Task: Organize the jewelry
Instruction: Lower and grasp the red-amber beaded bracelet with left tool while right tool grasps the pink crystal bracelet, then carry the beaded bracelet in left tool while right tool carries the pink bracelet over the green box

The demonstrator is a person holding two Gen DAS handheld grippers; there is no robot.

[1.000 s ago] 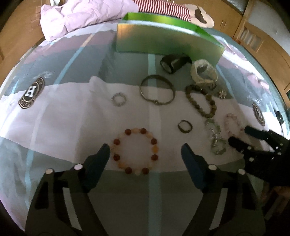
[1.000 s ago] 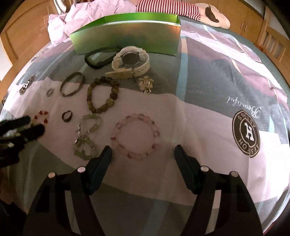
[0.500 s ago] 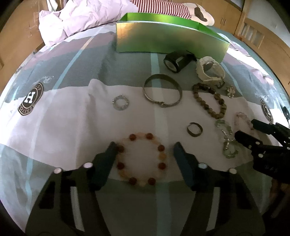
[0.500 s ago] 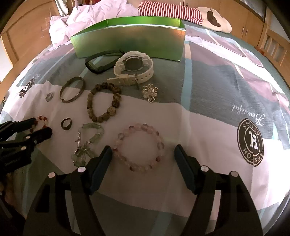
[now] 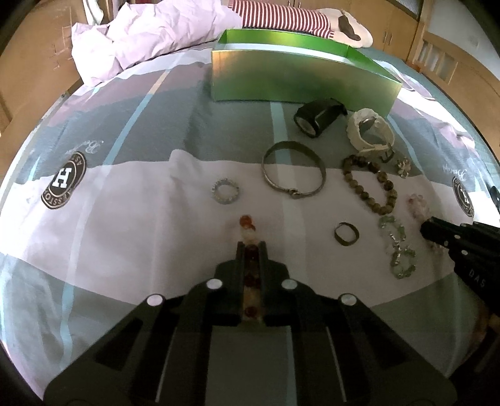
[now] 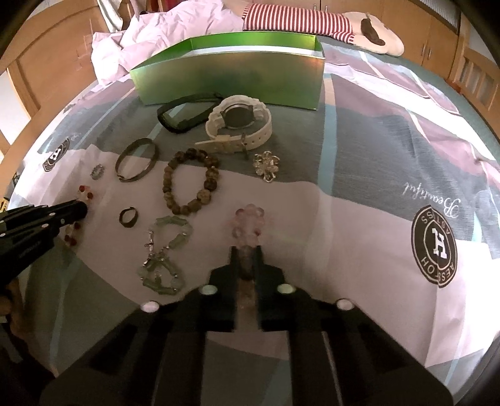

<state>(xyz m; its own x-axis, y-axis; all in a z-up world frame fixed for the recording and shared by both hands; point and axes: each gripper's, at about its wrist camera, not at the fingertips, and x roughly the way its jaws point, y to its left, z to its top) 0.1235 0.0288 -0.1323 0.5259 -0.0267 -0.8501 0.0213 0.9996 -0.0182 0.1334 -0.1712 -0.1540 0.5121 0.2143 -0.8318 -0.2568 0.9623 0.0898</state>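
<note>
Left wrist shows left hand-held gripper (image 5: 251,246) pinching red bead bracelet (image 5: 247,222); right's shows right hand-held gripper (image 6: 246,250) clamping pink bracelet (image 6: 249,218).

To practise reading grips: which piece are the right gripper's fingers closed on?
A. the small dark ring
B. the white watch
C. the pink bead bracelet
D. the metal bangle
C: the right gripper pinches the pink bead bracelet, whose beads bunch beyond the fingers.

I see a bedspread (image 5: 131,218) with round logo badges (image 6: 434,245) across the bed. At its far edge lie a crumpled lilac blanket (image 5: 140,34) and a red-striped cushion (image 6: 297,18). Wooden cupboards (image 6: 437,15) stand behind.
</note>
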